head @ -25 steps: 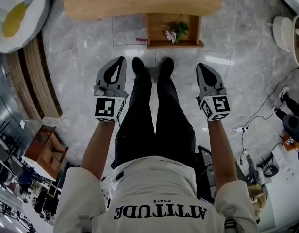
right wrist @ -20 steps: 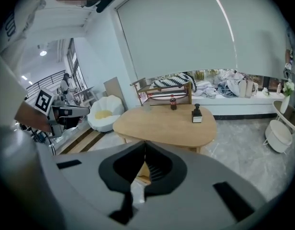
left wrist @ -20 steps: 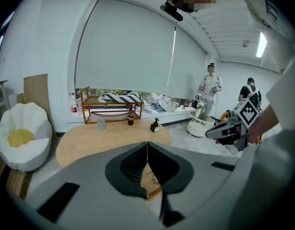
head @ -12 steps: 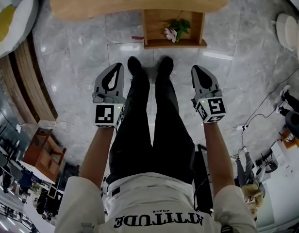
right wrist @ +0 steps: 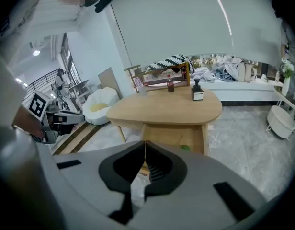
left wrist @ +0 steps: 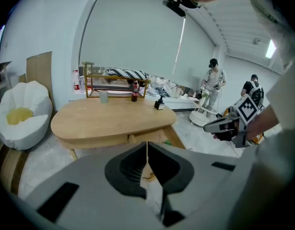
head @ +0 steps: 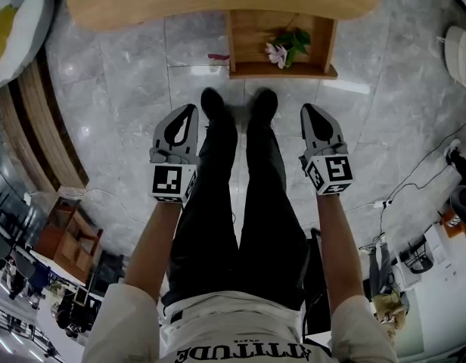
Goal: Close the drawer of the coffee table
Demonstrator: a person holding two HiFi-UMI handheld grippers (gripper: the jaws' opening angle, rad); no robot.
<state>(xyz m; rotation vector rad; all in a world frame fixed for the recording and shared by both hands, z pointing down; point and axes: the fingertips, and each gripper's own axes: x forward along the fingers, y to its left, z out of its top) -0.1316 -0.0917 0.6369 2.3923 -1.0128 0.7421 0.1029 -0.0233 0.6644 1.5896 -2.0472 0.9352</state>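
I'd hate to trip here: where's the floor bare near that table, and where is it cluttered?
Bare: the tiles left of the open drawer, and between drawer and shoes. Cluttered: cables on the right, wooden furniture on the left.

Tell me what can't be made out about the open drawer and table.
- Head view: the back of the drawer lies under the coffee table, whose far side is cut off by the top edge.
- Left gripper view: the left claw covers most of the drawer.
- Right gripper view: the bottle label is too small.
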